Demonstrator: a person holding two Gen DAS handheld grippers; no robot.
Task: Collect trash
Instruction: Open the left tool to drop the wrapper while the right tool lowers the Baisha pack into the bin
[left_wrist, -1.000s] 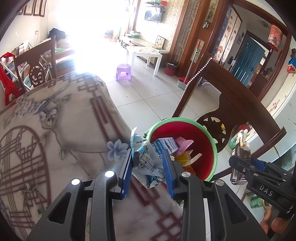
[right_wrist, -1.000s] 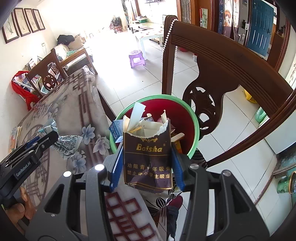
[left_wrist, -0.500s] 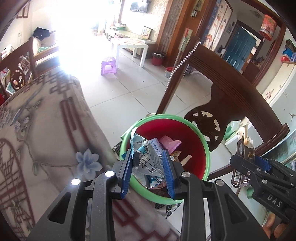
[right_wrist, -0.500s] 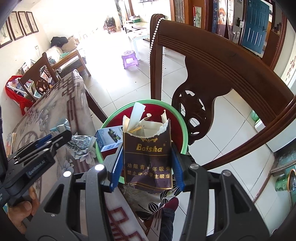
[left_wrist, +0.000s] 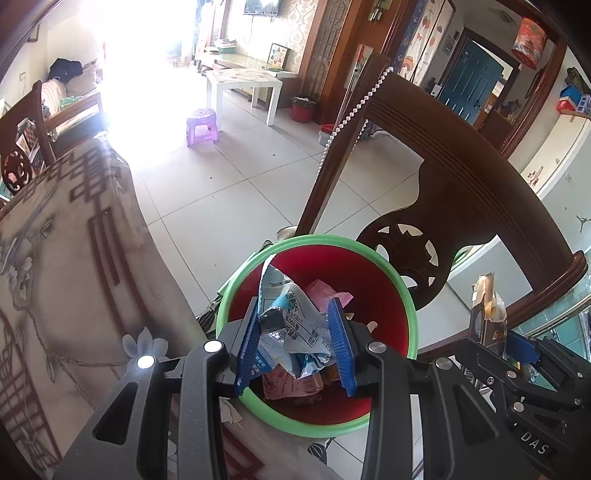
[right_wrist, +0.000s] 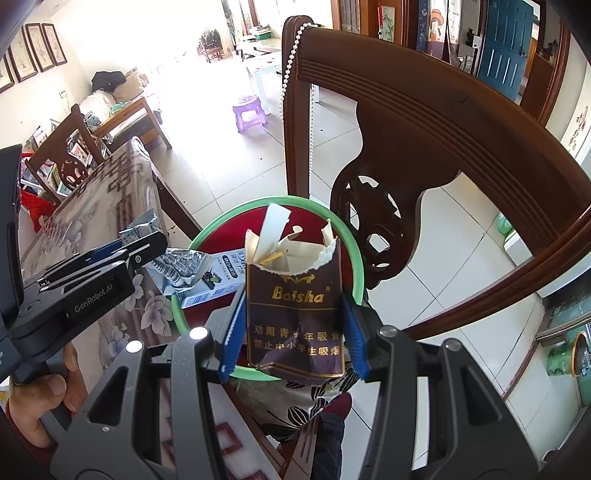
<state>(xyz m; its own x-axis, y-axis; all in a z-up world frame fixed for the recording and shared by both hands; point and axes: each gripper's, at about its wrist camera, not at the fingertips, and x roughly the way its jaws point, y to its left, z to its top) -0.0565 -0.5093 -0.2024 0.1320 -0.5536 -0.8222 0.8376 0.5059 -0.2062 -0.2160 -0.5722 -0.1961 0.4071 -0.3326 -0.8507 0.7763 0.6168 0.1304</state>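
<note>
Both my hands have carried over the red bin (left_wrist: 373, 280); my left gripper (left_wrist: 295, 345), jaws opening, has the crumpled wrapper (left_wrist: 291, 325) between them above it; my right gripper (right_wrist: 293, 332) clamps the torn cigarette pack (right_wrist: 295, 310) over its rim.

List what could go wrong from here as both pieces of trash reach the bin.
1. The left gripper is opening with the crumpled wrapper between its fingers; the foil may cling to a pad instead of dropping into the red bin.
2. The right gripper holds the torn Baisha cigarette pack over the bin's near rim, so a release here might land it on the tablecloth.
3. The two grippers sit close and could bump.
</note>
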